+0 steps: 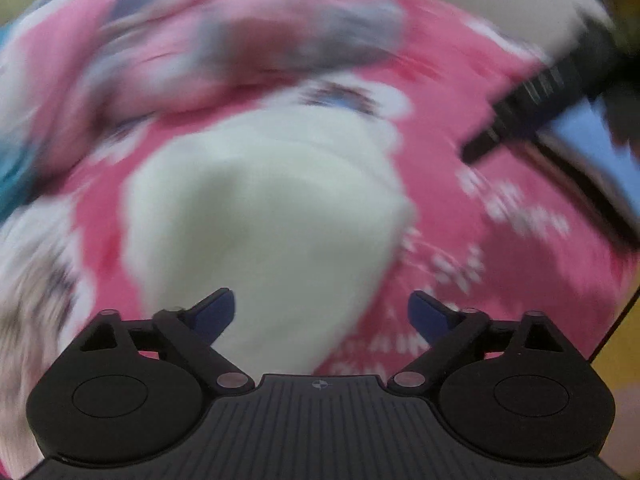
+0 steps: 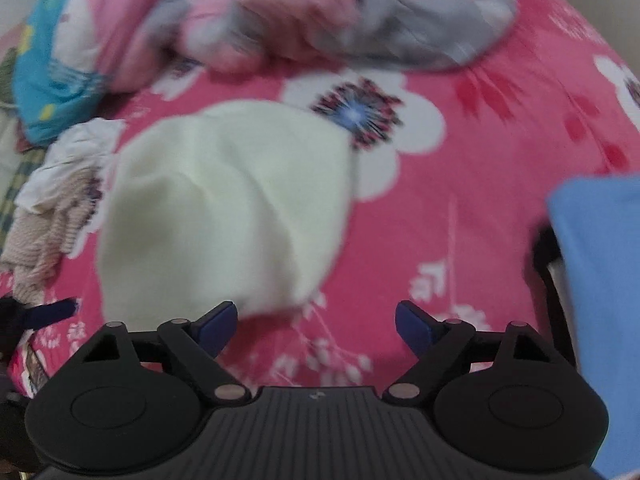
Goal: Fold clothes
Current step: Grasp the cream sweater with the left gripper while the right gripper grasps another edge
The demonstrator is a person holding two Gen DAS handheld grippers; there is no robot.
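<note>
We hold both claws released above a cream garment (image 2: 224, 204) lying on the pink floral bedspread (image 2: 460, 208). Our left claw (image 1: 321, 314) and right claw (image 2: 316, 322) grip nothing. Beyond the garment, a pile of clothes (image 2: 340, 12); right of it, blue cloth (image 2: 600, 280).

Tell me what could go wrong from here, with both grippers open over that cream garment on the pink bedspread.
1. Both views are motion-blurred; closing the left gripper or right gripper now could miss the cream garment or pinch the pink floral bedspread beneath it.
2. The cream garment lies bunched, so a grab may catch several layers and fold crooked.
3. A crumpled white cloth and a pink and grey pile lie close by; a sweeping fold might drag them in.
</note>
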